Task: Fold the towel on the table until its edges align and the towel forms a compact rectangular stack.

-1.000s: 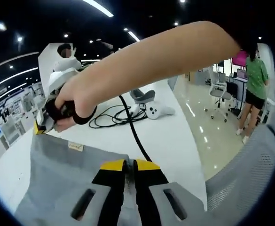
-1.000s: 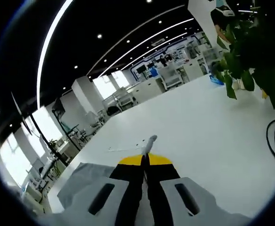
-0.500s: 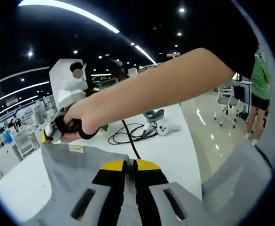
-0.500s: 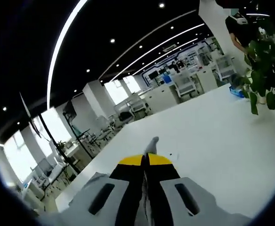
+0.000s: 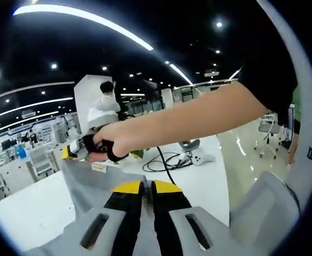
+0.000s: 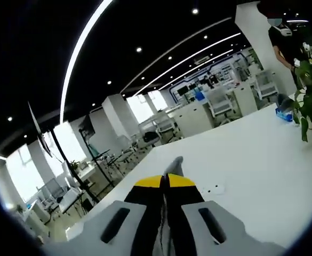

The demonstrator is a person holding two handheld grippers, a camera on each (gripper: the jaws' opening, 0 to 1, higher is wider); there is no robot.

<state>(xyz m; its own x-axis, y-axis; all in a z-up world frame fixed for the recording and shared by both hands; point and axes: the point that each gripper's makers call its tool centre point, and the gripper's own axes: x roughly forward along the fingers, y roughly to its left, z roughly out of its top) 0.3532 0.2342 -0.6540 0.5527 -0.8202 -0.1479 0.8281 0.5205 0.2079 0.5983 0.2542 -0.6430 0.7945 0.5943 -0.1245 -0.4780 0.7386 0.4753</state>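
A grey towel (image 5: 94,184) with a small tan label hangs stretched in the air in the left gripper view. My left gripper (image 5: 146,186) is shut on its near edge, with cloth pinched between the yellow-tipped jaws. At the towel's far corner, a hand holds my right gripper (image 5: 73,152), and the person's forearm crosses the view. In the right gripper view my right gripper (image 6: 165,180) is shut on the towel, whose grey corner (image 6: 174,165) sticks out past the tips. The white table (image 6: 252,170) lies below.
Black cables (image 5: 169,161) and a white controller (image 5: 201,158) lie on the white table (image 5: 204,184). A potted plant (image 6: 310,90) stands at the table's far side. A person (image 6: 284,37) stands behind it. Desks and chairs fill the room beyond.
Both grippers have lifted with the towel still held. Both views have tilted upward, so more ceiling and less table shows. The towel now hangs higher between the grippers.
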